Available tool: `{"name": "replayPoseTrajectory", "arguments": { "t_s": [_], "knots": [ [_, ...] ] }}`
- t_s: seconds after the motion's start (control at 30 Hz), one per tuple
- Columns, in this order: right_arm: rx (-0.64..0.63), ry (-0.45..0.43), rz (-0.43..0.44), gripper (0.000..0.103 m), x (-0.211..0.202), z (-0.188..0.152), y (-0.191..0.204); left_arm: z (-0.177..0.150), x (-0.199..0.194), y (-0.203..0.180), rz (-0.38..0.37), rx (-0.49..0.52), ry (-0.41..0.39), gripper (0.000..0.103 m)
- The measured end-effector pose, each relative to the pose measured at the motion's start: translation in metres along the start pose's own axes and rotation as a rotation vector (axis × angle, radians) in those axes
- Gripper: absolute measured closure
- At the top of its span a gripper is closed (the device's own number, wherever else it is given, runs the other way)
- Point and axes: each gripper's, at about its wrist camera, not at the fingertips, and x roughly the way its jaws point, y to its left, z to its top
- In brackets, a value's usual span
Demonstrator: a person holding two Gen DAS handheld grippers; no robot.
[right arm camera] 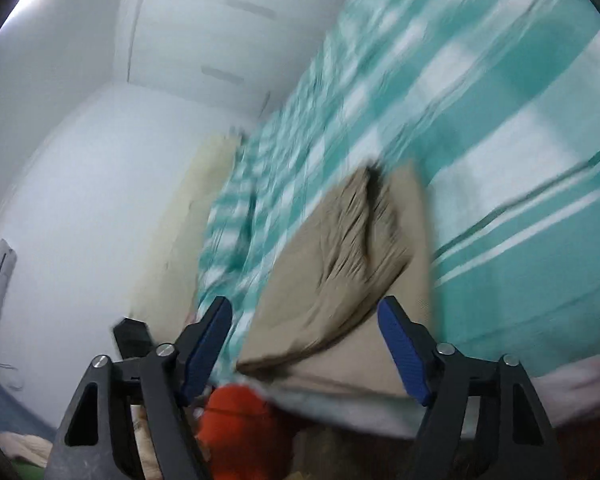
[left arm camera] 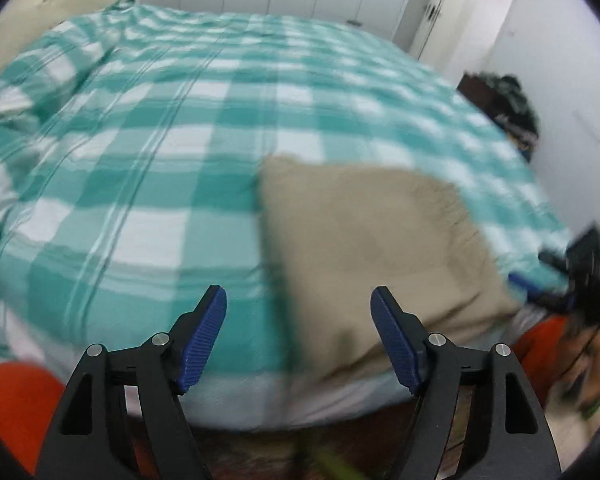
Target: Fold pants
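While both hand-held grippers hang spread wide and empty off the near bed edge, the folded beige cloth pants [left arm camera: 380, 248] lie as a squarish pad on the teal-and-white checked bedspread [left arm camera: 148, 152], near that edge. From the left gripper [left arm camera: 299, 336] they sit ahead and to the right; from the right gripper [right arm camera: 305, 354] they lie straight ahead, probably nearer. Motion blur smears both views, so the layers and the pad's long axis are hard to read, and the right gripper shows only partly at the left view's edge.
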Motion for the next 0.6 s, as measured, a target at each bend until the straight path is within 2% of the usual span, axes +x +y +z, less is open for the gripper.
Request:
{"name": "replayPoseTrajectory", "arguments": {
  "t_s": [0.1, 0.17, 0.2, 0.27, 0.3, 0.4, 0.47, 0.53, 0.6],
  "knots": [
    [-0.021, 0.113, -0.122, 0.036, 0.039, 0.002, 0.009, -0.018, -0.001, 0.003, -0.014, 0.030, 0.008, 0.027],
    [-0.014, 0.150, -0.185, 0.047, 0.054, 0.004, 0.010, -0.023, -0.005, -0.006, -0.024, 0.090, -0.010, 0.026],
    [-0.015, 0.157, -0.206, 0.051, 0.060, 0.006, 0.012, -0.023, -0.008, -0.010, -0.026, 0.128, -0.021, 0.024],
    [-0.042, 0.157, -0.290, 0.071, 0.067, 0.007, 0.017, -0.023, -0.006, -0.022, -0.002, 0.211, -0.037, 0.020],
    [-0.055, 0.153, -0.333, 0.077, 0.067, 0.007, 0.018, -0.023, -0.003, -0.027, 0.013, 0.239, -0.038, 0.020],
    [-0.045, 0.127, -0.323, 0.081, 0.061, 0.007, 0.016, -0.023, 0.014, -0.040, 0.032, 0.298, -0.001, 0.020],
    [-0.041, 0.099, -0.302, 0.085, 0.056, 0.007, 0.018, -0.022, 0.025, -0.046, 0.096, 0.309, 0.011, 0.029],
    [-0.054, 0.059, -0.270, 0.087, 0.049, 0.009, 0.025, -0.018, 0.031, -0.035, 0.083, 0.230, 0.050, 0.072],
    [-0.062, 0.022, -0.235, 0.089, 0.042, 0.016, 0.036, -0.016, 0.034, -0.017, 0.008, 0.121, 0.100, 0.081]
  ]
}}
